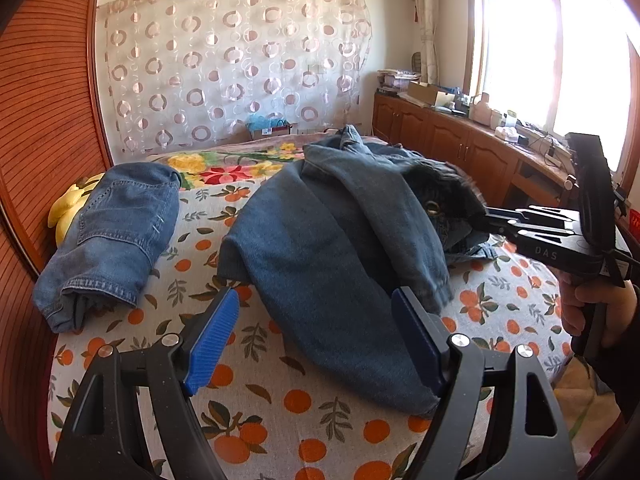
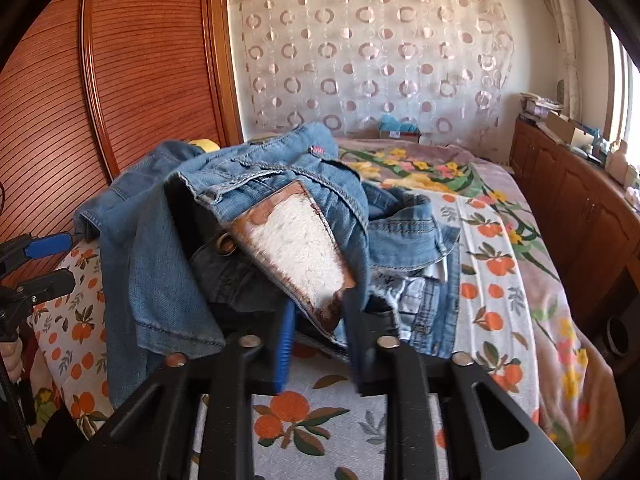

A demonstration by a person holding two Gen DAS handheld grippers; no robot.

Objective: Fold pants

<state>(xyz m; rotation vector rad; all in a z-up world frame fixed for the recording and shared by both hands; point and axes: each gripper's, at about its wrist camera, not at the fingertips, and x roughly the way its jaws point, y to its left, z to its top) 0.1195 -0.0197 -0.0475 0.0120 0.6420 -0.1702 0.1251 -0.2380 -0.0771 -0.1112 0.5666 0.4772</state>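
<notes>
Bare bed lies open in front of the jeans heap and between it and the folded jeans. A wardrobe blocks the left, cabinets the right.

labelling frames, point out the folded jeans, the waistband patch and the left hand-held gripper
folded jeans (image 1: 116, 224), left wrist view, on the back pocket panel
waistband patch (image 2: 298, 250), right wrist view, on its white middle
left hand-held gripper (image 1: 316, 344), left wrist view, midway between its fingertips
</notes>
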